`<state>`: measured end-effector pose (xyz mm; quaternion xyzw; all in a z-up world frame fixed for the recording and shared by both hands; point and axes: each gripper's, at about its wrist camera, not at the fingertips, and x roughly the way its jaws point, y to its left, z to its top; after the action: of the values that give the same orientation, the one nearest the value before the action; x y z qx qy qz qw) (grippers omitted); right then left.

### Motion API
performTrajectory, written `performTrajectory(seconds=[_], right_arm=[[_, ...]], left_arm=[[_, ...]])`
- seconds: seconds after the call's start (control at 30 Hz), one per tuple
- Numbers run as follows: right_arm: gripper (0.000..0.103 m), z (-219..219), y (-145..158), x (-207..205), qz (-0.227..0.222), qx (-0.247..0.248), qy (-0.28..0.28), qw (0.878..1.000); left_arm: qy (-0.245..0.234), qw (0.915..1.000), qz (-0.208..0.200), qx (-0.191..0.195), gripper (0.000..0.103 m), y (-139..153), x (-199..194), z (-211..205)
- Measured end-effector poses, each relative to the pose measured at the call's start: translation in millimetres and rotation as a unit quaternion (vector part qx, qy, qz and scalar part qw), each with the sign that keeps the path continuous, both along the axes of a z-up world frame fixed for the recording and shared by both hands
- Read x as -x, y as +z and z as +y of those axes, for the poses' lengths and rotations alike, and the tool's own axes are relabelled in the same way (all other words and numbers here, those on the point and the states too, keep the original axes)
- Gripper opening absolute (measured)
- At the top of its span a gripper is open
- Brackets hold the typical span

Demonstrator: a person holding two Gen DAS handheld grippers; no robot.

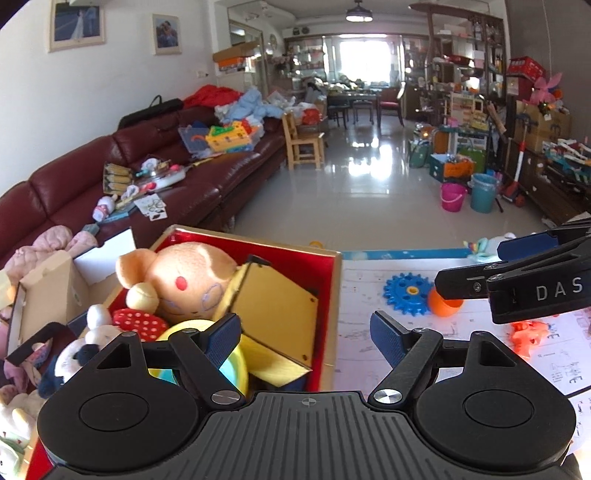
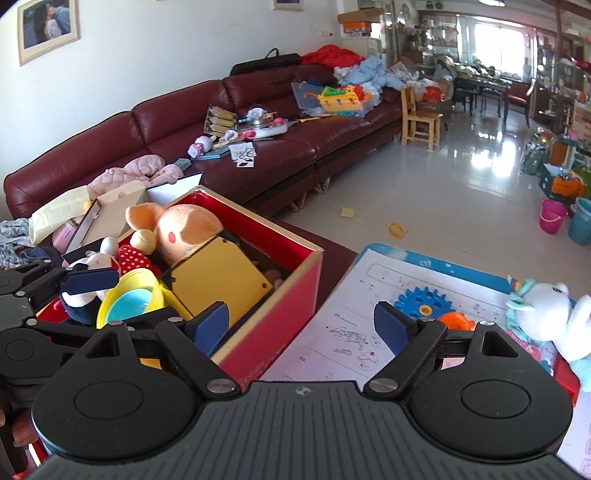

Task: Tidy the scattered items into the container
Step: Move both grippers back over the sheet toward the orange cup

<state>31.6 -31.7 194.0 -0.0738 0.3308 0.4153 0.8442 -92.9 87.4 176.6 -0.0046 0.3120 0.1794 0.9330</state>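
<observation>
— What's at your left?

— The red box (image 1: 325,295), at ten o'clock from my left claw (image 1: 306,338), already crowded with an orange plush (image 1: 192,273) and a yellow bowl (image 2: 129,299). That claw's jaws stand apart, empty.

— And rightward?

— The blue gear (image 2: 424,302) and orange toy (image 2: 458,321) lie on the worktop's paper sheet (image 2: 351,310), at one o'clock from my right claw (image 2: 303,326), also apart and empty. The unicorn plush (image 2: 546,314) sits at three o'clock. My right claw looks nearer all three.

I am in a home living room: maroon leather sofa (image 2: 258,122) strewn with toys, framed photos (image 1: 77,24), dining table (image 1: 354,98) beyond.
</observation>
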Motion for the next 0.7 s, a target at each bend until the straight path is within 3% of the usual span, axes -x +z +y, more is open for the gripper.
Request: performTrajectory(seconds=[0.33, 0.7], right_arm=[[0.088, -53, -45, -40, 0.041, 0.050, -0.099, 0.993], [0.090, -71, -82, -64, 0.081, 0.083, -0.121, 0.986]], left_arm=[[-0.112, 0.9903, 0.076, 0.032, 0.087, -63, -56, -69], [-0.122, 0.9836, 0.123, 0.050, 0.087, -99, -84, -69]])
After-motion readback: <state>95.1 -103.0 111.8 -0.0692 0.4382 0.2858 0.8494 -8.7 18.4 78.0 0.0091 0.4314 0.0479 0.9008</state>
